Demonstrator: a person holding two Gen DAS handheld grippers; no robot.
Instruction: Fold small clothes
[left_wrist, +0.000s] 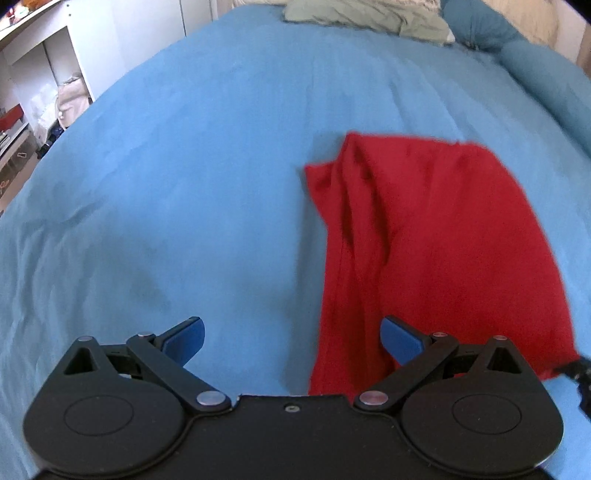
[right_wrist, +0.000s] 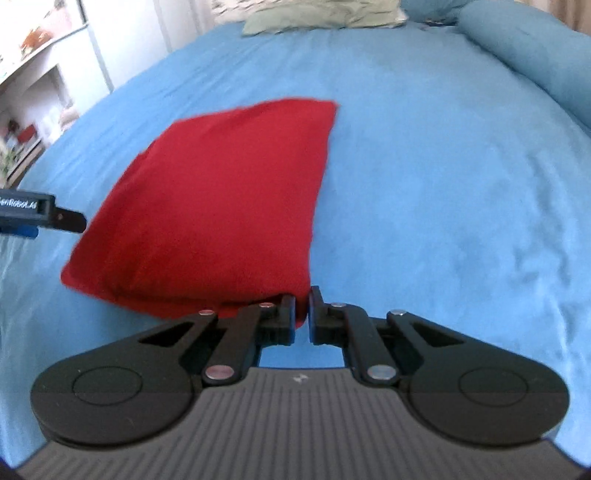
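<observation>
A small red garment (left_wrist: 424, 240) lies folded on the blue bedspread (left_wrist: 184, 184), right of centre in the left wrist view. My left gripper (left_wrist: 291, 336) is open and empty, its jaws wide apart, at the garment's near left edge. In the right wrist view the red garment (right_wrist: 214, 206) fills the centre left. My right gripper (right_wrist: 303, 306) is shut on the garment's near right corner. The right gripper's tip also shows at the garment's corner in the left wrist view (left_wrist: 576, 369). The left gripper shows at the left edge in the right wrist view (right_wrist: 40, 214).
A green pillow (left_wrist: 369, 14) lies at the bed's far end, with a blue bolster (right_wrist: 524, 48) along the right side. White shelves (left_wrist: 37, 92) with clutter stand left of the bed.
</observation>
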